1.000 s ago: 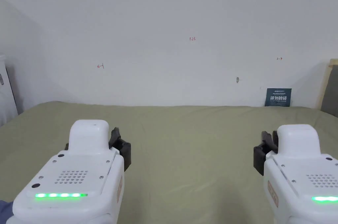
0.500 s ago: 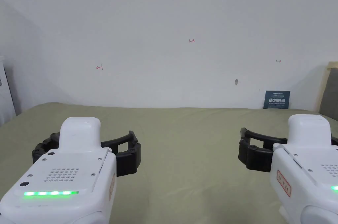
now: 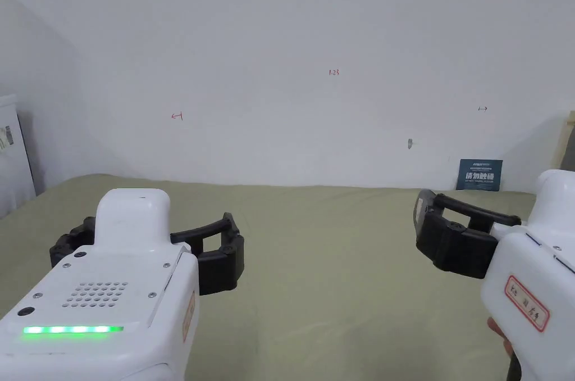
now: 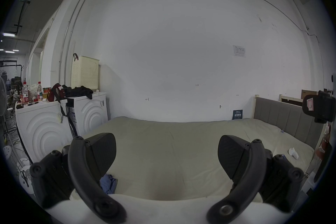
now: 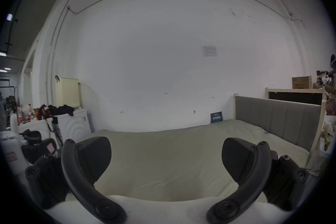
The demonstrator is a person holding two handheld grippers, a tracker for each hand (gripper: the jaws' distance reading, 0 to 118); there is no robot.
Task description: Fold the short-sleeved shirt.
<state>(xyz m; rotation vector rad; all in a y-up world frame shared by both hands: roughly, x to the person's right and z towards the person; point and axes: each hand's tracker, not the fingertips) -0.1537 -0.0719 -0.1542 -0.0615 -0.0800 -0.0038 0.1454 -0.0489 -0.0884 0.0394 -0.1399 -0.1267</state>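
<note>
Above the bed's near edge, the fingers (image 4: 94,153) of the left gripper (image 4: 166,158) and right gripper (image 5: 166,157) gape wide, empty. Off the bed's (image 3: 337,264) near left corner, crumpled blue cloth (image 4: 108,183) may be the shirt. Being soft, light fabric, it is best pinched at a hem or shoulder seam.

Olive-sheeted bed (image 3: 337,264) against white wall (image 3: 292,33); washing machines (image 4: 54,126) left; grey headboard (image 5: 276,117) right.
</note>
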